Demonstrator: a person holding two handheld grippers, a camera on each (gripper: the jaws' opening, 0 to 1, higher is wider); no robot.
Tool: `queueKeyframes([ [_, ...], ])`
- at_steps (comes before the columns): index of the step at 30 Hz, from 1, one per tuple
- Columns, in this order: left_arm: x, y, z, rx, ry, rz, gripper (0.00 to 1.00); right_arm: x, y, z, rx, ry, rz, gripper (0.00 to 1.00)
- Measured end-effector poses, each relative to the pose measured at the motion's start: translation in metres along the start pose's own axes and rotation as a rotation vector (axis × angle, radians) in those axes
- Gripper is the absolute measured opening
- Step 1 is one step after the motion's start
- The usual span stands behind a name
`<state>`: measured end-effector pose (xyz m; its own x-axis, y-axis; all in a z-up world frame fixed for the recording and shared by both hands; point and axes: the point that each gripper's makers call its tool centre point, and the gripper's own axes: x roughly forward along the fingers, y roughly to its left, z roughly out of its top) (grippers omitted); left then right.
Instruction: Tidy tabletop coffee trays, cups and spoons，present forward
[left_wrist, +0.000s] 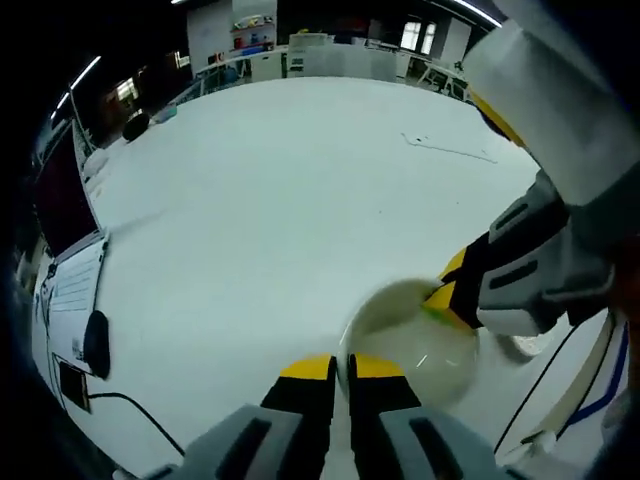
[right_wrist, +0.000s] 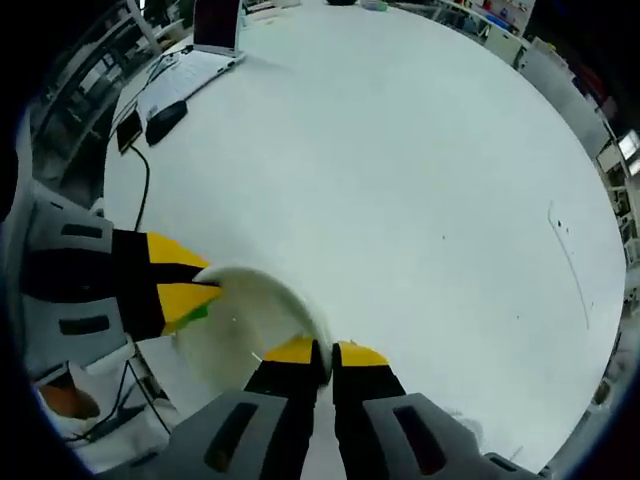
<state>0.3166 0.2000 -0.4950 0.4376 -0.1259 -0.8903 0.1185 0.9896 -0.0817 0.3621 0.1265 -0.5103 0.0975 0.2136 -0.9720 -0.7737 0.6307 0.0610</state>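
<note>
A round white saucer (left_wrist: 415, 345) was held above the white table (left_wrist: 280, 200), near its edge. Its rim was pinched at one side by the closed left gripper (left_wrist: 347, 372) and at another by the closed right gripper (right_wrist: 322, 352). A laptop (right_wrist: 200, 45) lay at the table's far edge.

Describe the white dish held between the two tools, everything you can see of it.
The white dish is round and shallow, smooth and glossy like glazed ceramic or plastic, with a thin raised rim and a small glint inside. Nothing visible lies in it. It is above the white table, tilted in both views. The left tool pinches one edge of its rim, and the right tool pinches another part of the rim. A bit of green shows where the left tool's tip meets the rim in the right gripper view.
</note>
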Motion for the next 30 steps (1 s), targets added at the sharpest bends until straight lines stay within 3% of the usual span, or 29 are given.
queueKeyframes([
  [6,0.002,-0.028,0.016,0.048,-0.017,-0.039,0.07,-0.015,-0.025,-0.023,0.044,0.004,-0.020,0.06],
  [11,0.005,-0.065,0.027,0.118,-0.016,-0.083,0.07,-0.026,-0.047,-0.049,0.101,0.025,-0.030,0.06],
  [21,0.014,-0.122,0.036,0.216,0.008,-0.154,0.07,-0.043,-0.092,-0.093,0.188,0.034,-0.068,0.06],
  [30,0.023,-0.162,0.037,0.284,0.036,-0.194,0.07,-0.046,-0.114,-0.129,0.248,0.038,-0.057,0.06],
])
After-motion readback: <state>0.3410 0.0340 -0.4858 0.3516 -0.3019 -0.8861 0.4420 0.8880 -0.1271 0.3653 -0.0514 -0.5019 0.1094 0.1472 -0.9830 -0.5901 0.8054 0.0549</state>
